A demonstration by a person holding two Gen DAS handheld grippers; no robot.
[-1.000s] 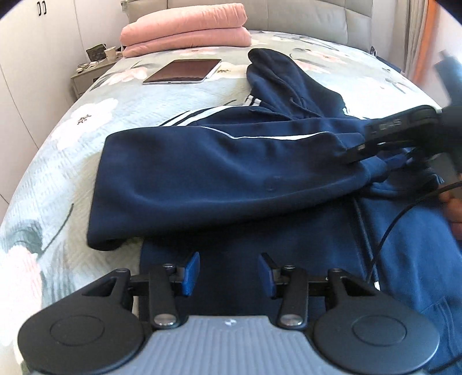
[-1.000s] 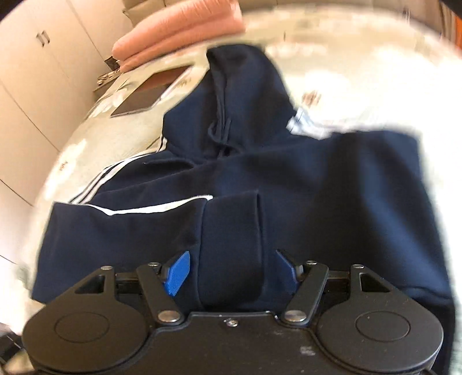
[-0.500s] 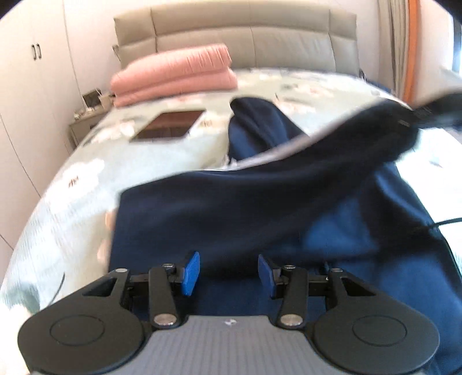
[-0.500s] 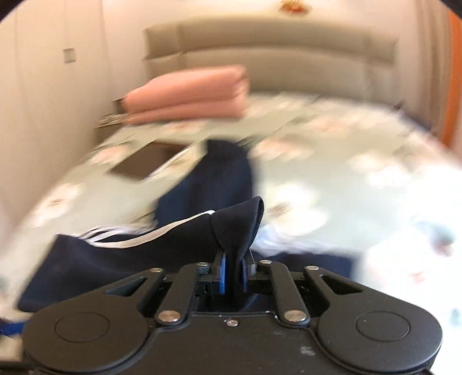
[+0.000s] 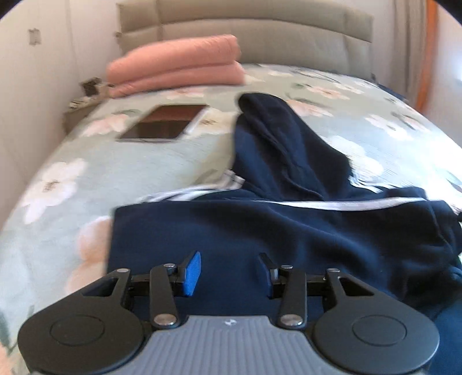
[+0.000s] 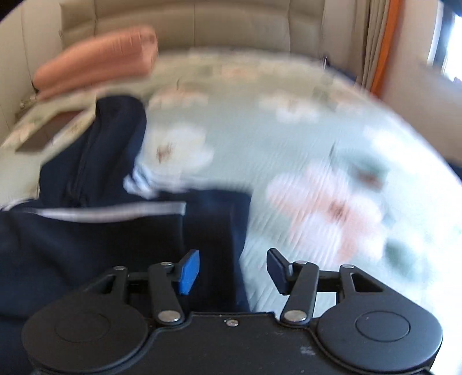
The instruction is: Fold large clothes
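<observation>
A navy hoodie (image 5: pixel 260 230) with white stripes lies on the floral bed, its hood (image 5: pixel 274 138) pointing toward the headboard. One sleeve lies across the body with a white stripe (image 5: pixel 332 205) on top. My left gripper (image 5: pixel 229 272) is open and empty just above the hoodie's near part. In the blurred right wrist view my right gripper (image 6: pixel 232 269) is open and empty over the hoodie's right edge (image 6: pixel 213 230); the sleeve cuff (image 6: pixel 161 213) lies just ahead of it.
A dark tablet (image 5: pixel 164 122) lies on the bed (image 5: pixel 86 173) left of the hood. Folded pink bedding (image 5: pixel 176 63) sits by the grey headboard (image 5: pixel 260 26). A nightstand (image 5: pixel 80 101) stands at the left. Bare bedspread (image 6: pixel 317 173) stretches to the right of the hoodie.
My right gripper, which was shut on the sleeve cuff and holding it up, has opened and let it drop across the hoodie. My left gripper stayed open.
</observation>
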